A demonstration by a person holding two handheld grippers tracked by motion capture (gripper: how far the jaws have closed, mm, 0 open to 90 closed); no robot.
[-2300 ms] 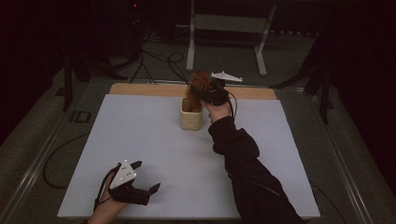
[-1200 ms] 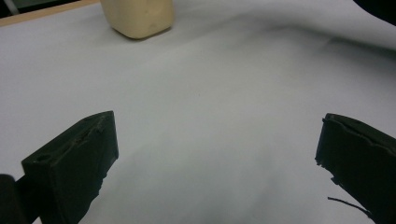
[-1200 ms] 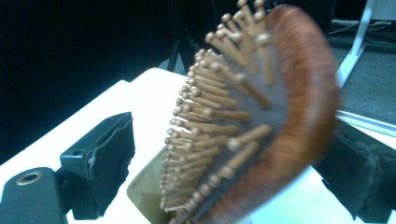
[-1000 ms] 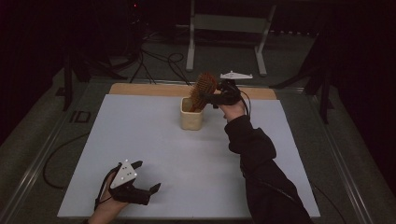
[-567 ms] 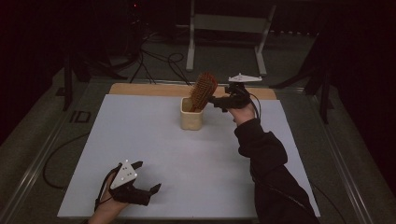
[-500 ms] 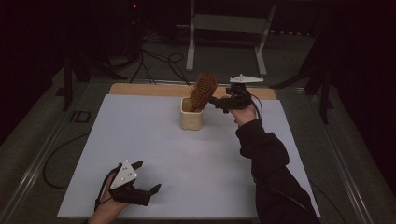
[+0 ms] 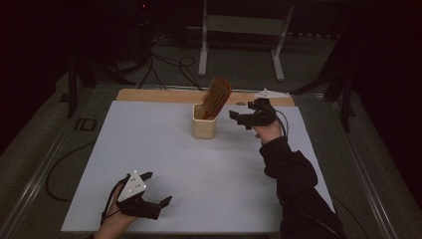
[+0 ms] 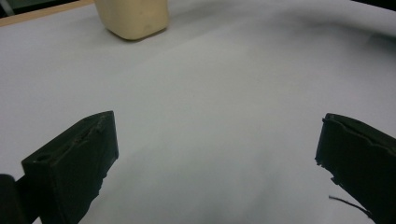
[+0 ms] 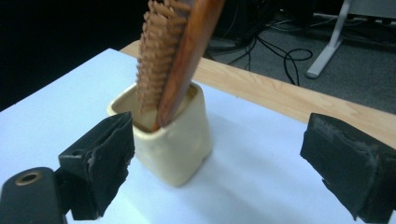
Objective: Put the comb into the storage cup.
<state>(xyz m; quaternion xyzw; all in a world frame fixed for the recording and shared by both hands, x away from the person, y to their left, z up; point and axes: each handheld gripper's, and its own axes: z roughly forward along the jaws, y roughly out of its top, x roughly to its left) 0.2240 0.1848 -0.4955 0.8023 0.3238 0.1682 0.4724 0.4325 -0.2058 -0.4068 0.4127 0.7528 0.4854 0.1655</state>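
A wooden hairbrush [image 7: 217,97] [image 9: 180,56] stands handle-down in a cream cup [image 7: 204,124] [image 9: 168,142] near the far middle of the white table, leaning to the right. My right gripper [image 7: 238,117] [image 9: 215,163] is open just right of the cup, with nothing between its jaws. My left gripper [image 7: 158,191] [image 8: 217,158] rests open at the near left of the table, jaws wide over bare white surface. The cup [image 8: 133,18] lies far ahead in the left gripper view.
The white table top [image 7: 169,159] has a wooden strip [image 7: 159,94] along its far edge. Cables [image 7: 169,64] and a metal stand [image 7: 239,30] lie on the floor behind. A dark sleeve [image 7: 293,184] reaches in from the bottom right.
My right gripper let go of the hairbrush and drew back to the right of the cup. The brush now stands in the cup, tilted right. The left gripper stayed still.
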